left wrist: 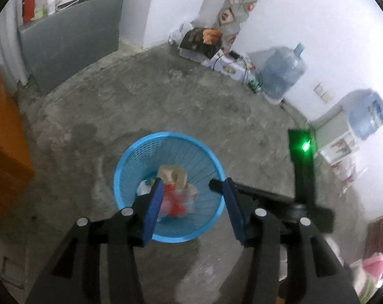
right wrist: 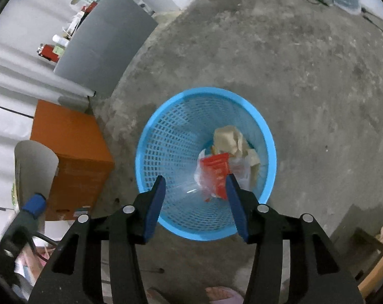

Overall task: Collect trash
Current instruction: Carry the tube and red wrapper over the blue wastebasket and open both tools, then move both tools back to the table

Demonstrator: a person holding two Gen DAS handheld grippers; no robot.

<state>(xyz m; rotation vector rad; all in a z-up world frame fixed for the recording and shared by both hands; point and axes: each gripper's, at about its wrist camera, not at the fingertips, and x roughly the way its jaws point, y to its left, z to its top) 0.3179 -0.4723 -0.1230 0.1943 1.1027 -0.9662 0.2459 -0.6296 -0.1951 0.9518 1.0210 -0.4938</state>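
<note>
We hold both grippers above blue mesh wastebasket [right wrist: 166, 136] on concrete floor [right wrist: 305, 81]. Left gripper [left wrist: 191, 185] jaws apart, nothing between pads. Right gripper [right wrist: 195, 181] jaws apart too, empty. Trash sits inside basket: red packet [right wrist: 215, 168] on clear plastic wrapper [right wrist: 204, 177], crumpled tan paper [right wrist: 229, 136] at far side. Orange cabinet [right wrist: 72, 152] left of basket, grey cabinet [right wrist: 102, 43] far left.

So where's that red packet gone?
The red packet lies inside the blue basket on the concrete floor, on clear plastic beside crumpled brown paper. In both wrist views it sits just below the open tongs.
</note>
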